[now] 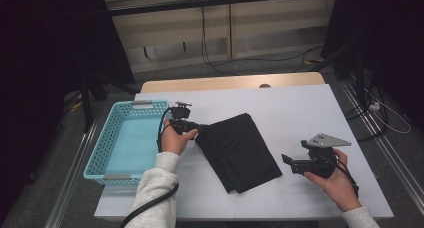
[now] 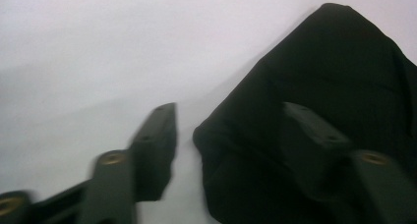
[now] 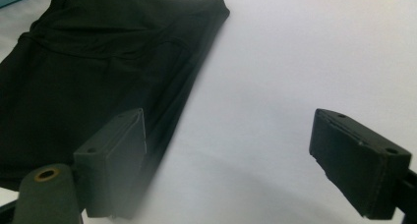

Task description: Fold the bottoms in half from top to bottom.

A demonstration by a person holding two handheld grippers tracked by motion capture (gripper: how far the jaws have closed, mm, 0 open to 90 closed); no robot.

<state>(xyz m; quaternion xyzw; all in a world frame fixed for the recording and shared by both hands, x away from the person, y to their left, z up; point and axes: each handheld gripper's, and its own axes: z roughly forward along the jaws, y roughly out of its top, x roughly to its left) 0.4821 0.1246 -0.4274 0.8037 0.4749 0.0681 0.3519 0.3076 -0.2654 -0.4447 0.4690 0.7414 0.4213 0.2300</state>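
- Cloth [image 1: 239, 150], black and folded, lies mid-tabletop [image 1: 300, 108], right of the basket [image 1: 107, 153].
- Left gripper [image 1: 197, 128] at its corner, jaws wide astride the edge.
- Right gripper [image 1: 289, 162] just beside it, jaws wide, empty.

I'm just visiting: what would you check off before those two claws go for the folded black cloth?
1. Left gripper jaws open, straddling the black cloth's corner: ok.
2. Right gripper jaws open, beside the cloth's edge, not yet on it: ok.
3. Cloth folded flat on the white table: ok.
4. Blue basket beside the cloth, nothing seen inside: ok.
5. How many cloth layers the left gripper will catch: cannot tell.
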